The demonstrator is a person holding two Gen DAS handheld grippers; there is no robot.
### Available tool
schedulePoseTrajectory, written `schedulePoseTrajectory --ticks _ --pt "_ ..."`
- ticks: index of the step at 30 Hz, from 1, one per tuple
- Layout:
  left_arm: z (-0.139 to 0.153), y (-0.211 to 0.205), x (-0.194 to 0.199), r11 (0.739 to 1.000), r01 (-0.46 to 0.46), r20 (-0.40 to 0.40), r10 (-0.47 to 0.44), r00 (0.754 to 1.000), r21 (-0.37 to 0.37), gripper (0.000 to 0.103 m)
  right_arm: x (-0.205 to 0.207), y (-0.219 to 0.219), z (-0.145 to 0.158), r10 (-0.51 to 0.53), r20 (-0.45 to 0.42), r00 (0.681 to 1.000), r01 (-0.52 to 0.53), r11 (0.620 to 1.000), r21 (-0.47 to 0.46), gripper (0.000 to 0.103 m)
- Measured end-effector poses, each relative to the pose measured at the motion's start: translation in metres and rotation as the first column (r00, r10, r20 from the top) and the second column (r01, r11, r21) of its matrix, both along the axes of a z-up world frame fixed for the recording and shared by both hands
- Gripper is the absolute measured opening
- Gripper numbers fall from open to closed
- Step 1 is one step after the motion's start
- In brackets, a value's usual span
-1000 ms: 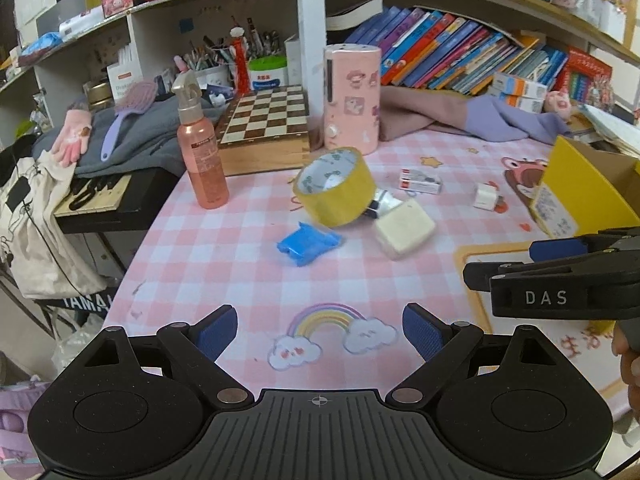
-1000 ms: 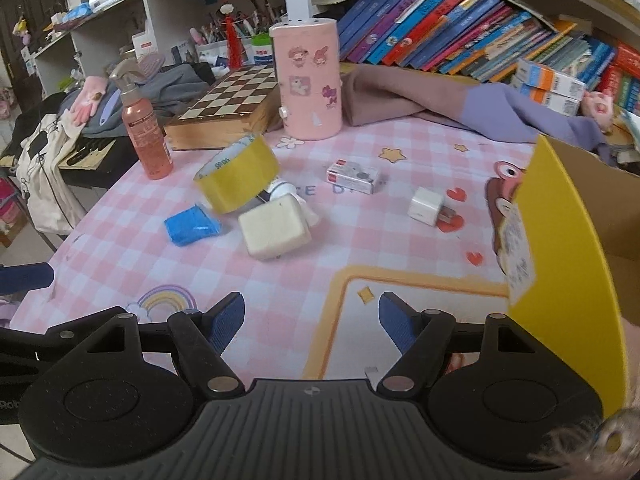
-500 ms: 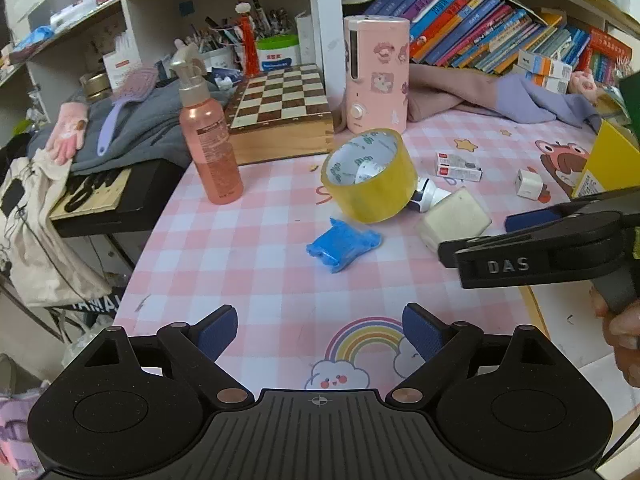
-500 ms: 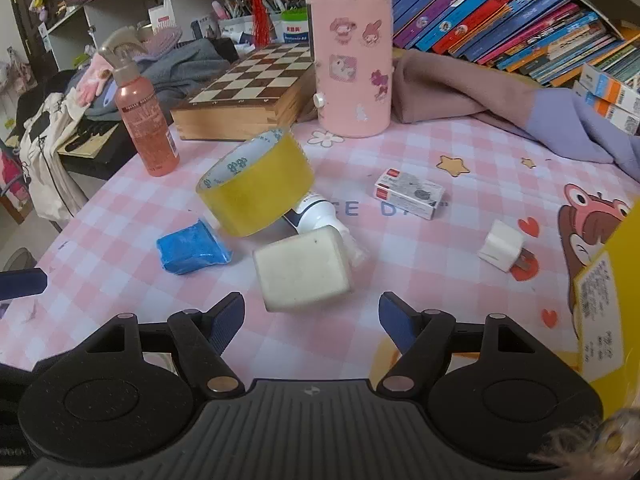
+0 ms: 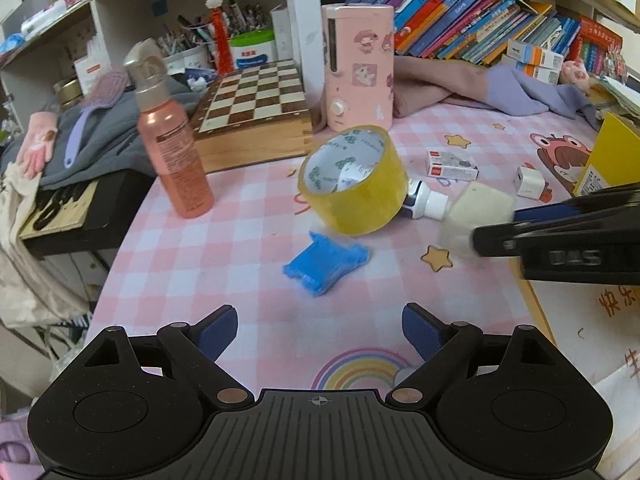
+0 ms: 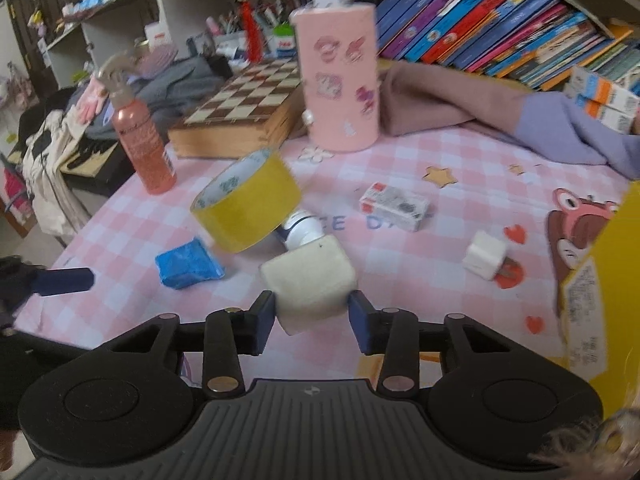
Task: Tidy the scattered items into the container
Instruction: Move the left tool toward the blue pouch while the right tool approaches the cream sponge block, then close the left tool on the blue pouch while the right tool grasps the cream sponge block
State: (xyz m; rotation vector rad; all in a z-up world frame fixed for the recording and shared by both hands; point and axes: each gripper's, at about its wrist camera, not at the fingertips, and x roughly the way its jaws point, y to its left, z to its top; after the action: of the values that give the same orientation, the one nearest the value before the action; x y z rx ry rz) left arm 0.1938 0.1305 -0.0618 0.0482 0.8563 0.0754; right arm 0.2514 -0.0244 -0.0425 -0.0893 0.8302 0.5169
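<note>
My right gripper (image 6: pixel 312 314) has its jaws closing on a cream sponge block (image 6: pixel 308 278), and both blue pads touch the block's sides. In the left wrist view this gripper (image 5: pixel 486 236) reaches in from the right, over the same sponge (image 5: pixel 476 206). My left gripper (image 5: pixel 320 330) is open and empty, just short of a blue packet (image 5: pixel 324 264). A yellow tape roll (image 5: pixel 356 184) leans on a white tube (image 5: pixel 426 202). A small white-and-red box (image 6: pixel 394 202) and a white charger cube (image 6: pixel 488 258) lie on the pink checked mat. The yellow container (image 6: pixel 600 280) stands at the right.
A pink spray bottle (image 5: pixel 176 160) stands at the mat's left edge. Behind it is a wooden chessboard box (image 5: pixel 256 116), with a pink cylinder (image 5: pixel 360 76) beside it. Folded cloth (image 5: pixel 480 88) and a row of books line the back. The table drops off at the left.
My right gripper moved forward to the sponge block and its jaws narrowed until the pads met its sides. My left gripper came closer to the blue packet, still open.
</note>
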Motion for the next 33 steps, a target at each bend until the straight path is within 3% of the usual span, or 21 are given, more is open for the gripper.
schedulePoseTrajectory --ticks 2,12,13,14,15,20,27,29,31,33 --pt "-0.002 -0.001 0.005 1.0 0.007 0.001 -0.007 1.0 -0.003 0.09 -0.003 -0.009 0.004 -0.024 0.008 1.0 0.024 1.0 0.008 0.023" --pt "-0.015 -0.009 0.032 1.0 0.025 0.002 -0.025 1.0 0.008 0.086 0.001 -0.023 -0.002 -0.063 -0.028 0.998 0.063 0.998 -0.005 0.023" --pt "-0.015 -0.009 0.034 1.0 0.023 0.002 -0.023 1.0 0.01 0.086 0.001 -0.023 -0.002 -0.064 -0.024 0.998 0.064 0.998 -0.008 0.031" --pt "-0.016 -0.008 0.037 1.0 0.02 0.003 -0.02 1.0 0.01 0.086 0.001 -0.022 -0.002 -0.068 -0.02 0.998 0.067 0.998 -0.012 0.047" --pt "-0.017 -0.007 0.039 1.0 0.017 0.003 -0.017 1.0 0.008 0.085 0.002 -0.021 -0.001 -0.072 -0.015 0.997 0.072 0.997 -0.01 0.053" --pt "-0.027 -0.002 0.049 1.0 0.011 -0.022 -0.011 1.0 0.004 0.069 0.015 -0.012 -0.006 -0.064 -0.026 0.998 0.064 0.998 -0.015 0.069" --pt "-0.027 0.004 0.053 0.999 0.01 -0.016 -0.01 1.0 -0.049 0.05 0.033 -0.014 -0.025 -0.121 -0.11 0.987 0.117 0.992 -0.04 0.064" --pt "-0.027 0.003 0.053 0.999 0.011 -0.015 -0.011 1.0 -0.05 0.048 0.034 -0.016 -0.029 -0.116 -0.128 0.985 0.114 0.993 -0.029 0.051" --pt "-0.027 0.003 0.053 0.998 0.015 -0.016 -0.016 1.0 -0.053 0.036 0.032 -0.015 -0.028 -0.099 -0.129 0.987 0.097 0.995 -0.024 0.043" --pt "-0.025 0.001 0.053 0.998 0.018 -0.023 -0.02 1.0 -0.054 0.03 0.03 -0.015 -0.026 -0.087 -0.12 0.989 0.085 0.996 -0.026 0.037"
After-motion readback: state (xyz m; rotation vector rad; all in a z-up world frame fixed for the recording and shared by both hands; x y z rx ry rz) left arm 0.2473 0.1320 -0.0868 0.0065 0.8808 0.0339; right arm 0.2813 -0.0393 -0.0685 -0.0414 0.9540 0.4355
